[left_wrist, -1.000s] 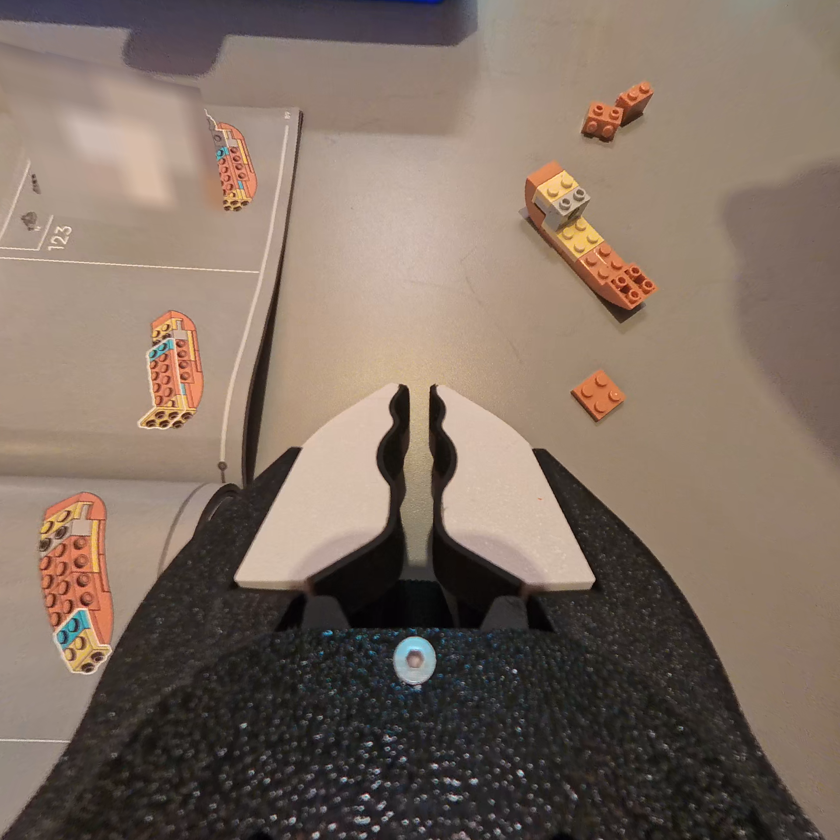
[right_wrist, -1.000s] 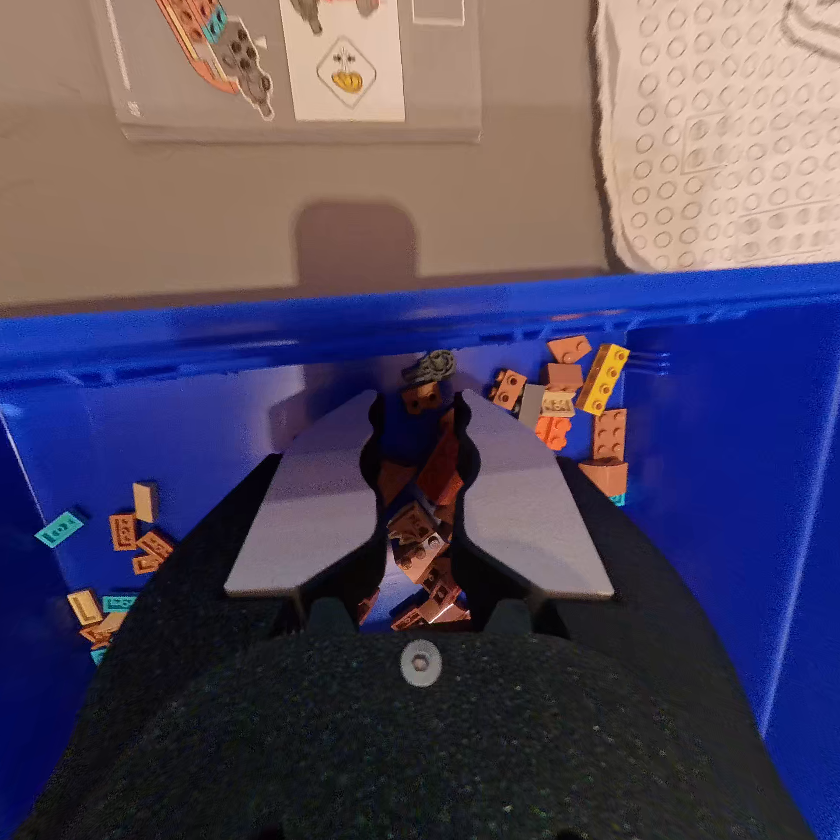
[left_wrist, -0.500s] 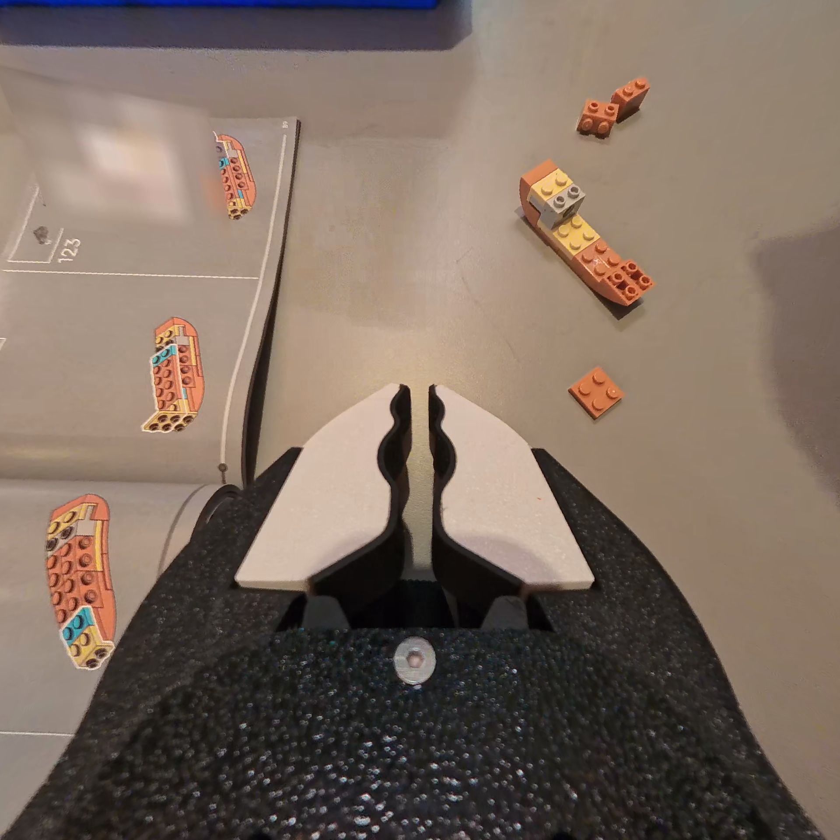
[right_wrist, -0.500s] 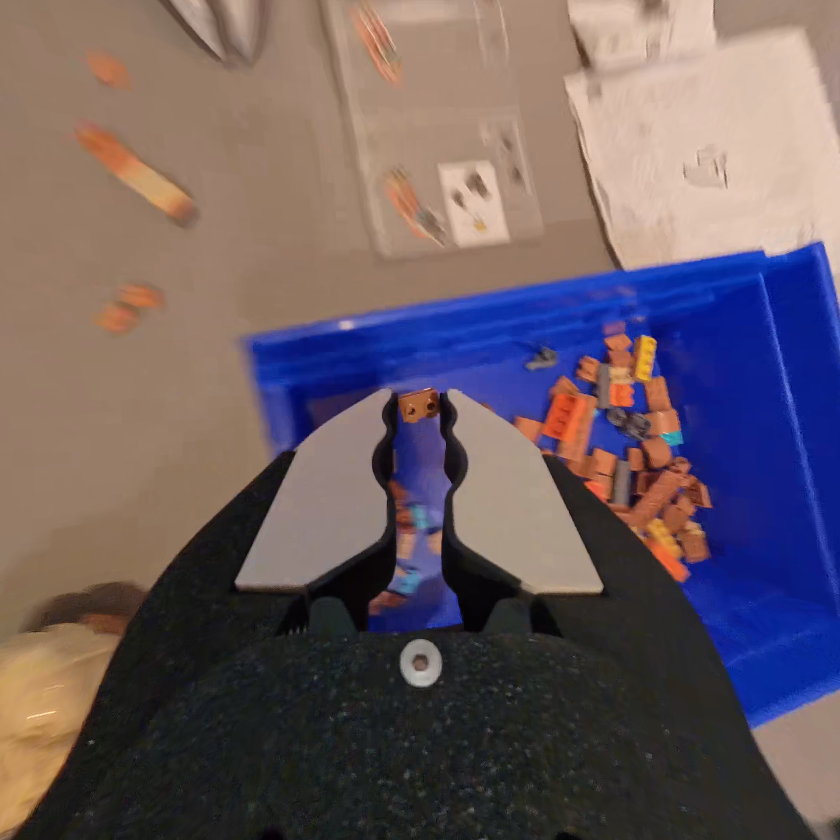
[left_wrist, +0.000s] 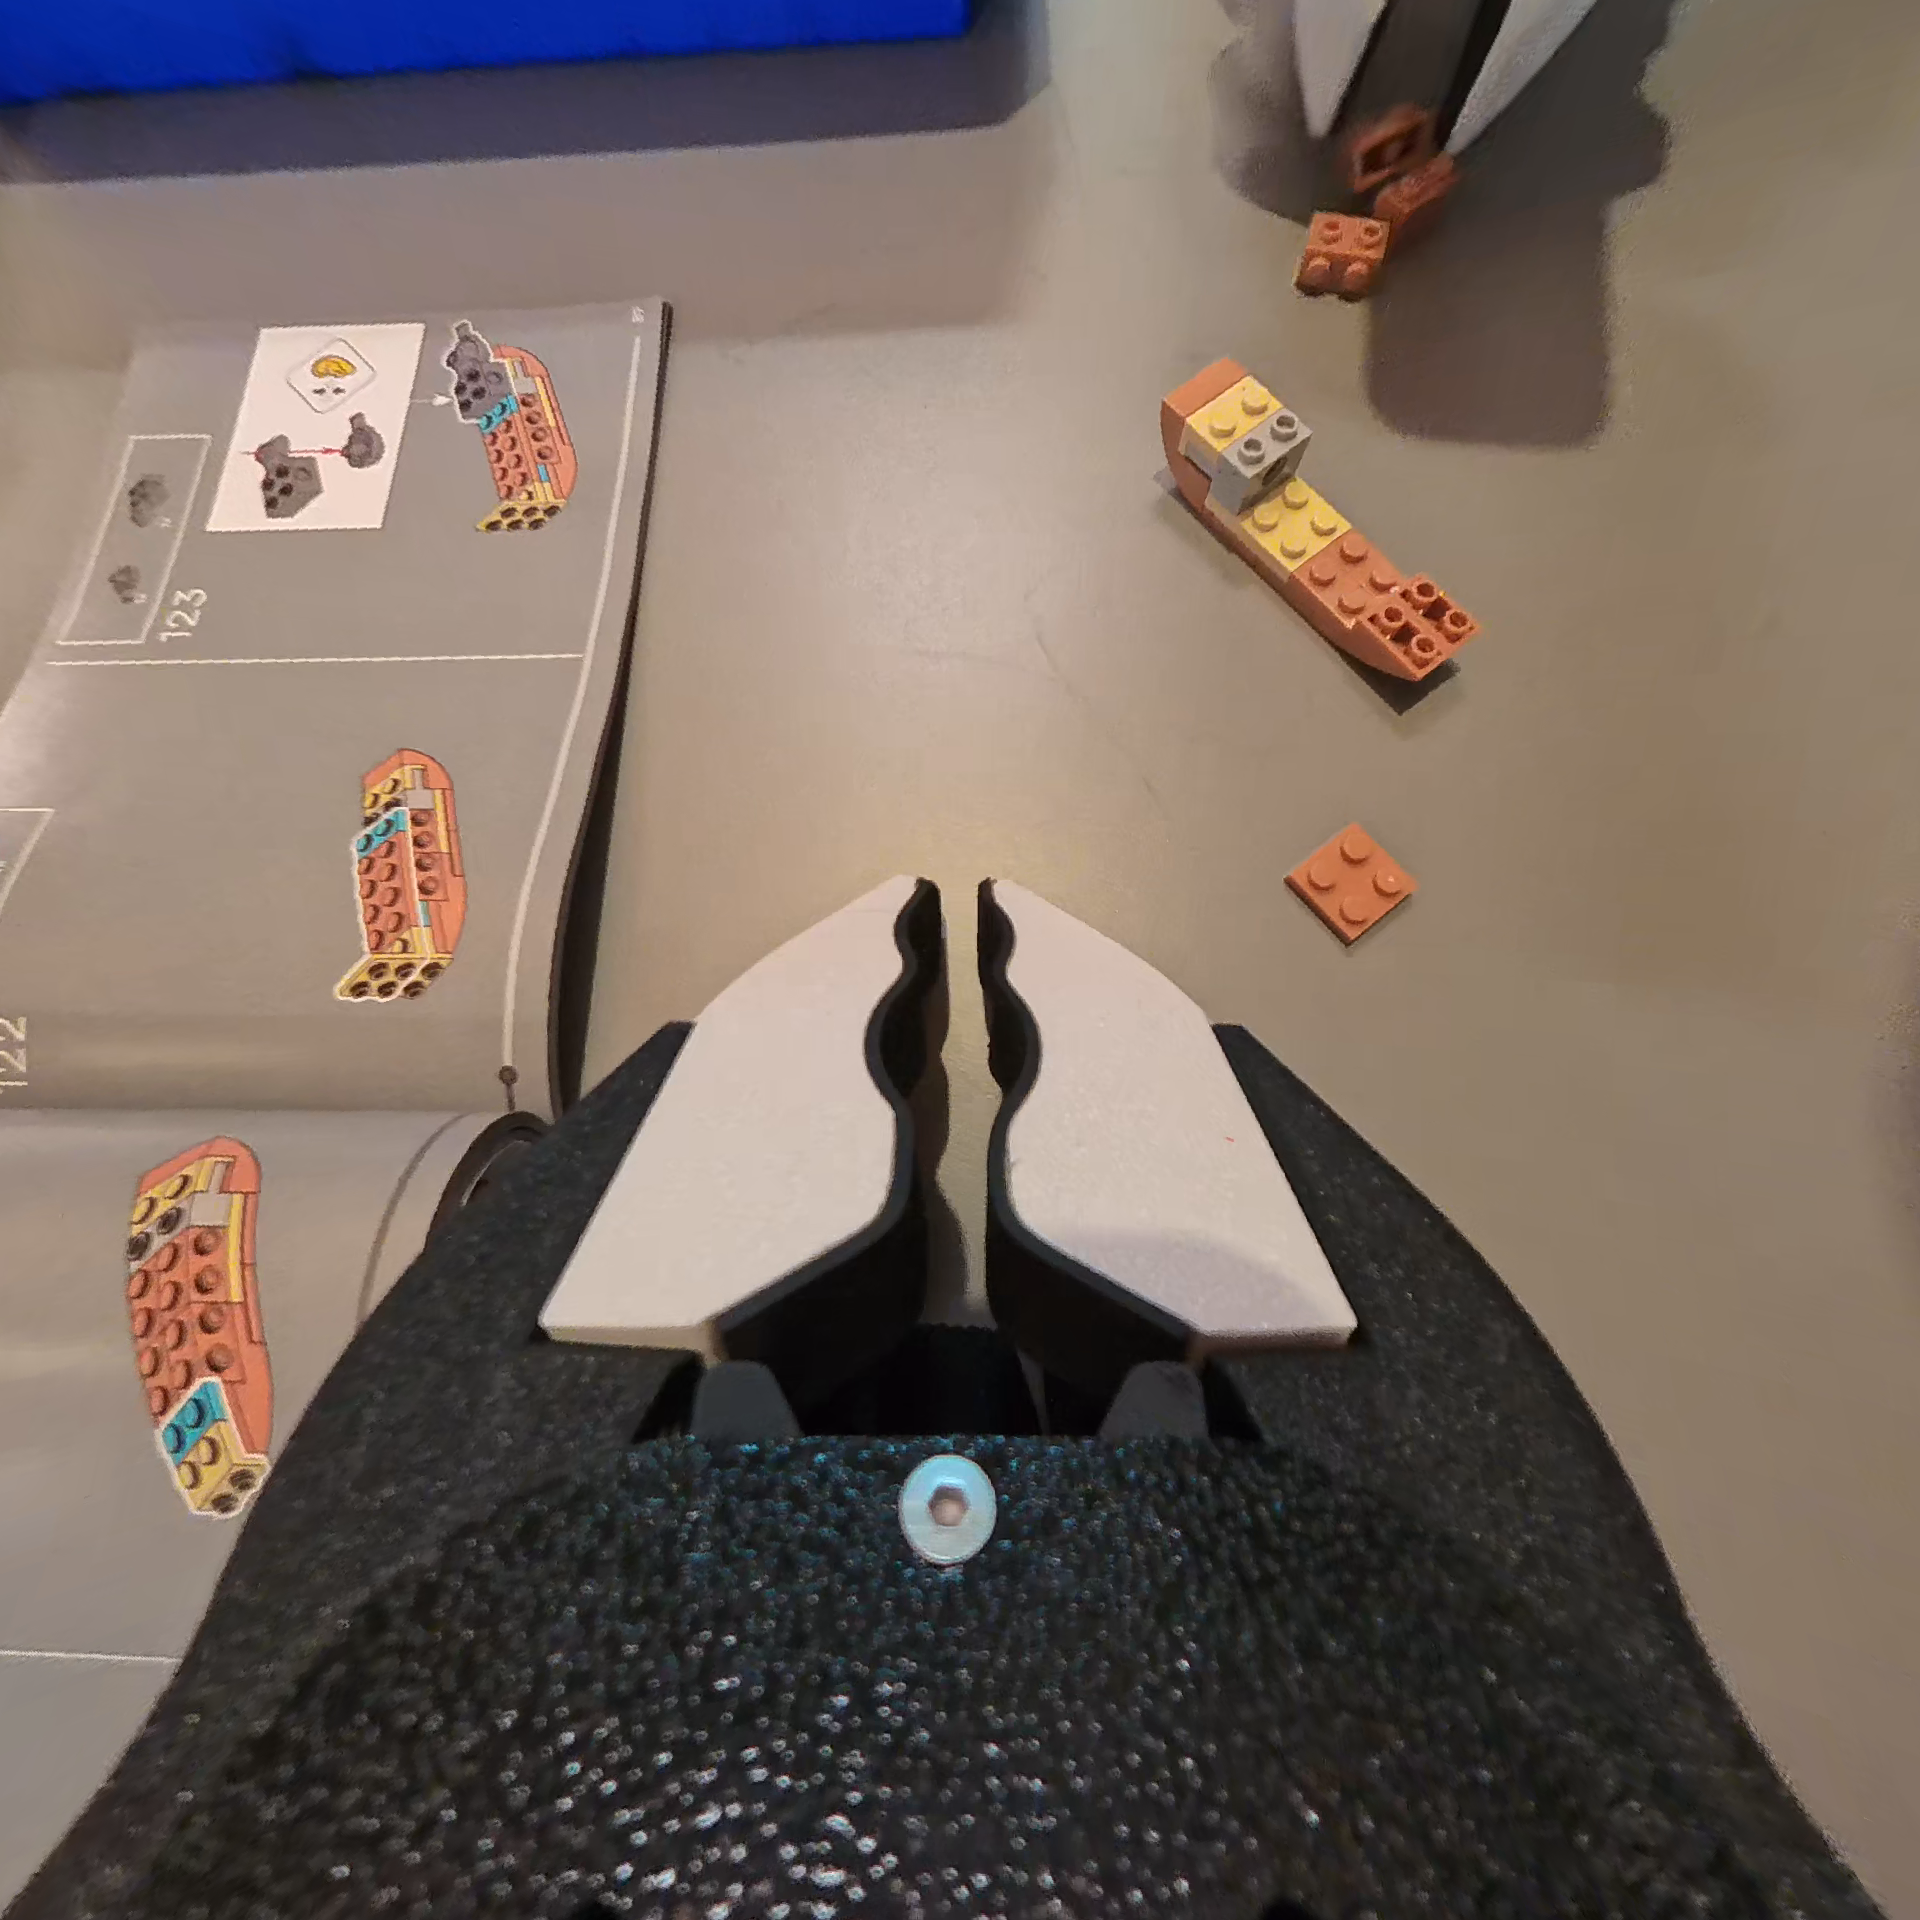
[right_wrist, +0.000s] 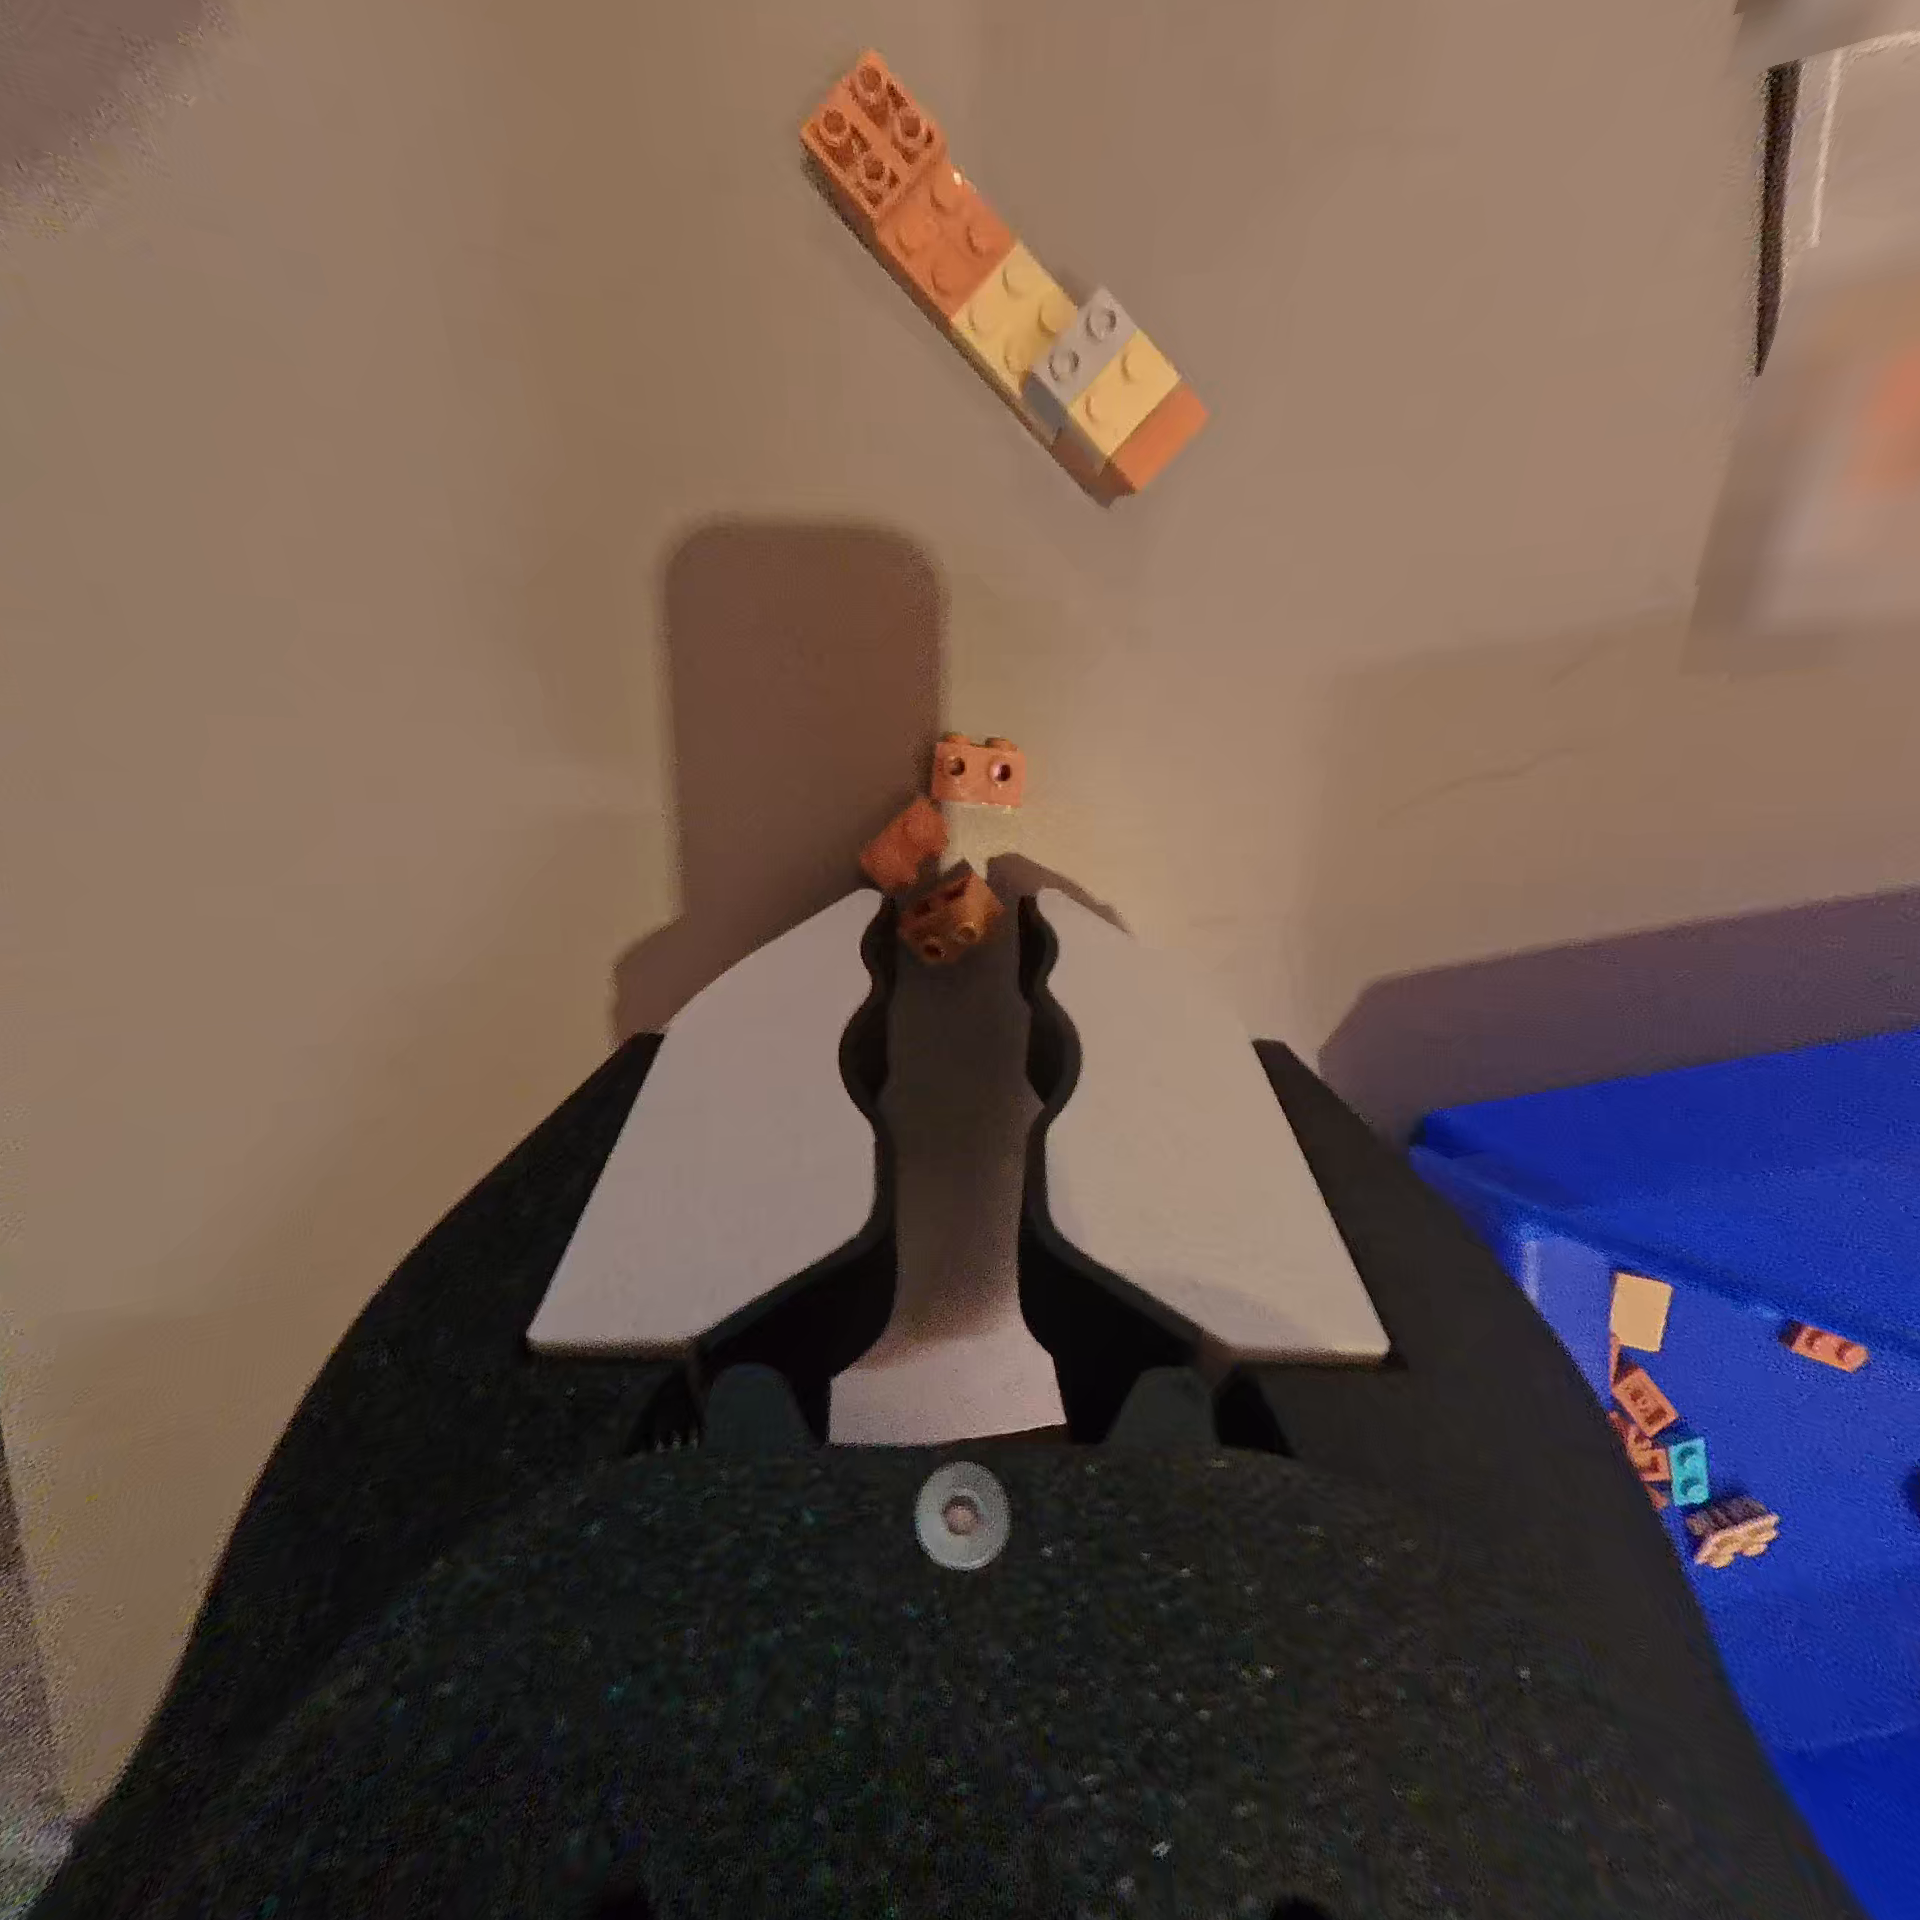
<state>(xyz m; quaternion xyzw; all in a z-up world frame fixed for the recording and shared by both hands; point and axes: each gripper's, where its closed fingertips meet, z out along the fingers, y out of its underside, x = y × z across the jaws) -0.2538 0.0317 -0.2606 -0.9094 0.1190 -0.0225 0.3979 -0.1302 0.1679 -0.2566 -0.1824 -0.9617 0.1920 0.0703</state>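
Over on the far right, the right gripper (right_wrist: 951, 904) is down at the bench (left_wrist: 883, 623) with its fingers (right_wrist: 727, 1122) spread. A small brown brick (right_wrist: 948, 920) sits tilted between the tips. It leans toward the left finger and there is clear space on its right, so nothing is pinching it. It looks set down, not carried.

Just beyond it are two more small brown bricks (right_wrist: 906, 844) (right_wrist: 977, 771), the nearer one touching it or very nearly. That makes a little cluster, which I'd judge is kept together so the loose pieces stay easy to find.

Farther off lies the part-built model (right_wrist: 997, 281) in brown, tan and grey, flat on the bench with its studs up. A blue bin (right_wrist: 1662, 1247) of loose bricks sits to the right, close by (handy for reaching in).

The left gripper (left_wrist: 958, 888) hovers over bare bench. Its fingers (left_wrist: 769, 1122) are drawn almost together, with only a thin slit between them and nothing inside. Nearest to it is a flat orange plate (left_wrist: 1349, 883) lying off to the right, not touching. The open instruction booklet (left_wrist: 312, 675) lies on the left, pages up and readable, clear of the parts.
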